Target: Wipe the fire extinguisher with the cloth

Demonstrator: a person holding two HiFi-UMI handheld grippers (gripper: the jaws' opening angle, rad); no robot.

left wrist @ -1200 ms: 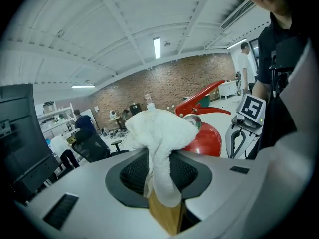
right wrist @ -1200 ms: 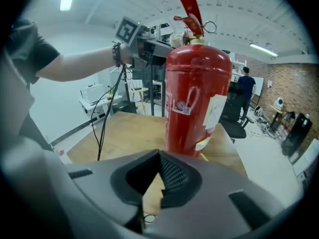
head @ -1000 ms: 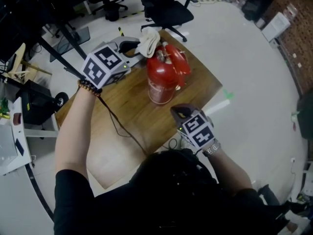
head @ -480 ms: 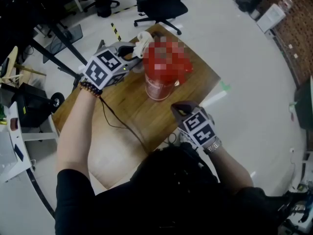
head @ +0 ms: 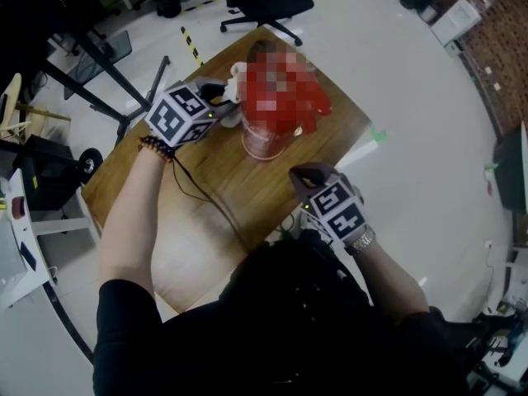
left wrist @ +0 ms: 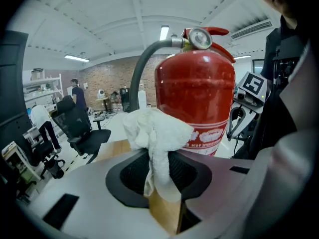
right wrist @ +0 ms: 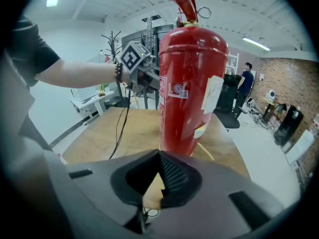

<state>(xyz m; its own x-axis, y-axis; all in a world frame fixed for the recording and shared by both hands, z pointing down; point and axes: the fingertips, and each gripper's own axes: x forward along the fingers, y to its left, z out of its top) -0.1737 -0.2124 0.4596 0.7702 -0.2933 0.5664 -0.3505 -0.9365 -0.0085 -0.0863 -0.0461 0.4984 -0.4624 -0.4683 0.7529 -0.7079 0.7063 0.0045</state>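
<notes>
Head view: the fire extinguisher (head: 268,134) stands upright on the wooden table (head: 198,238). The left gripper (head: 224,99) is just beside it, and the right gripper (head: 305,174) is near its base.

Left gripper view: the jaws pinch the soft, light cloth (left wrist: 155,133) close before the extinguisher.

Right gripper view: the jaws are pressed together, with nothing between them.

I judge the extinguisher heavy, stiff and smooth, best steadied at its neck.

The right gripper (right wrist: 160,163) has its jaws pressed together with nothing between them. Just ahead of its tips a red fire extinguisher (right wrist: 192,83) stands upright on a wooden table (right wrist: 99,138). Farther ahead and to the left, the left gripper (right wrist: 144,78) reaches the extinguisher's side, and a cable (right wrist: 121,126) trails across the table.
</notes>
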